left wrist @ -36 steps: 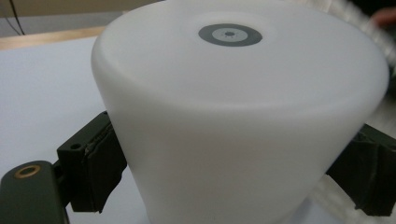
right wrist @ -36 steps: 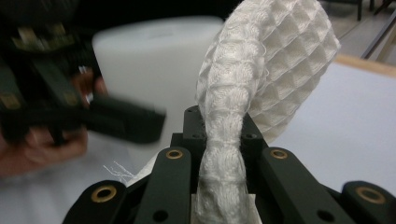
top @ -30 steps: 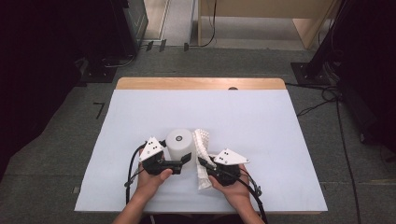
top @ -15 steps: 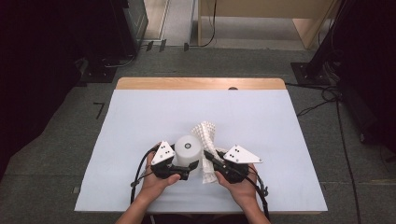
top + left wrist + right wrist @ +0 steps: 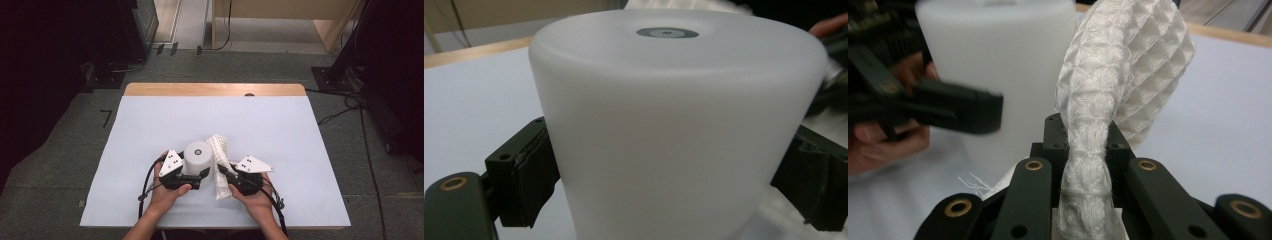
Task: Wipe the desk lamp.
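From the high view, the white cylinder (image 5: pixel 197 156) stands near the desk's (image 5: pixel 300 130) front edge, the left claw (image 5: pixel 200 176) clamped on its base and the right claw (image 5: pixel 223 171) just right of it, pinching the waffle cloth (image 5: pixel 220 150). In the left claw view, 2 pads (image 5: pixel 531 170) press the cylinder's (image 5: pixel 674 135) sides low, so a tug could tip it. In the right claw view, the claw (image 5: pixel 1083 200) is squeezed on a bunched strand of cloth (image 5: pixel 1118 85) beside the cylinder (image 5: pixel 998 55); such a thin bite may slip free.

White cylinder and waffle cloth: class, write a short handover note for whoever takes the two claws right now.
Left claw: jaws clamped on the sides of the white cylinder, upright on the white table cover.
Right claw: shut on the bunched waffle cloth, which rises beside the cylinder.
Done: both things gripped.
Left: probably wiping the cylinder with the cloth; no wipe visible yet.
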Available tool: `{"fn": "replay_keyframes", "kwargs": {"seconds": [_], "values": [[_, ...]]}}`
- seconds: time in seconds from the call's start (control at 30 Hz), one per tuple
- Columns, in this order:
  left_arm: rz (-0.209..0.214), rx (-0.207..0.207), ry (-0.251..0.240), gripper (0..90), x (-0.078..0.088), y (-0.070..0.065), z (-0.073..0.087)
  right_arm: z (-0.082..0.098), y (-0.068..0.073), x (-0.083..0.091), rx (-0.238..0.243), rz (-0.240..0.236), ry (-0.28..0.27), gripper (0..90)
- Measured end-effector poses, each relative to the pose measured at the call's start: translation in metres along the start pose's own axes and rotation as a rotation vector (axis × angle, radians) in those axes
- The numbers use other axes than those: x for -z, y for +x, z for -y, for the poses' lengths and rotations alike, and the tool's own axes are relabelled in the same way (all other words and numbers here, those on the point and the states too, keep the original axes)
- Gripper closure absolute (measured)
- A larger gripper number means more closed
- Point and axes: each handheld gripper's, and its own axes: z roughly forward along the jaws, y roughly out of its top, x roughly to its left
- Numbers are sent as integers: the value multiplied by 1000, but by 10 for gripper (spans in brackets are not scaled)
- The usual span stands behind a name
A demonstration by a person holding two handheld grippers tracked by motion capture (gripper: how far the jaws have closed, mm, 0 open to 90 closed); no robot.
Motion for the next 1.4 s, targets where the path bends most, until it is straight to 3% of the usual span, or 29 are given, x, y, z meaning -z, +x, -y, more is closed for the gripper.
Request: {"fn": "replay_keyframes", "kwargs": {"seconds": [0.17, 0.37, 0.53, 0.63, 0.67, 0.8, 0.87, 0.97, 1.0, 1.07, 1.13, 1.2, 1.27, 1.4], "values": [[-78, -40, 14, 84, -3, 2, 6, -5, -8, 11, -17, 34, -49, 789], [-92, -51, 6, 82, 0, 0, 14, -5, -16, 15, -35, 55, -58, 788], [-137, -32, 18, 48, 0, -4, 15, -5, -18, 13, -41, 54, -54, 784], [-166, 0, 24, 13, 1, -7, 13, -4, -20, 12, -38, 64, -45, 783], [-180, 10, 24, 14, 1, -9, 13, -3, -21, 12, -38, 64, -48, 783], [-319, 17, 76, 7, -9, -25, 11, -2, -22, 11, -49, 63, -43, 783], [-340, 11, 75, 30, -11, -29, 10, -1, -21, 9, -46, 56, -35, 782], [-307, 17, 62, 79, -9, -25, 10, 2, -19, 5, -44, 47, -18, 781], [-279, 19, 57, 80, -8, -21, 10, 3, -18, 3, -45, 42, -11, 781], [-221, 54, 43, 82, -4, -13, 9, 6, -14, -2, -40, 31, 6, 781], [-117, 128, 0, 82, 2, -1, 6, 8, -11, -6, -37, 18, 14, 781], [-51, 168, -40, 83, 8, 7, 3, 9, -5, -9, -31, 3, 25, 781], [17, 166, -54, 83, 12, 11, -1, 9, 1, -12, -21, -12, 28, 783], [47, 130, -25, 84, 10, 8, -1, 5, 9, -11, 0, -30, 9, 789]]}}
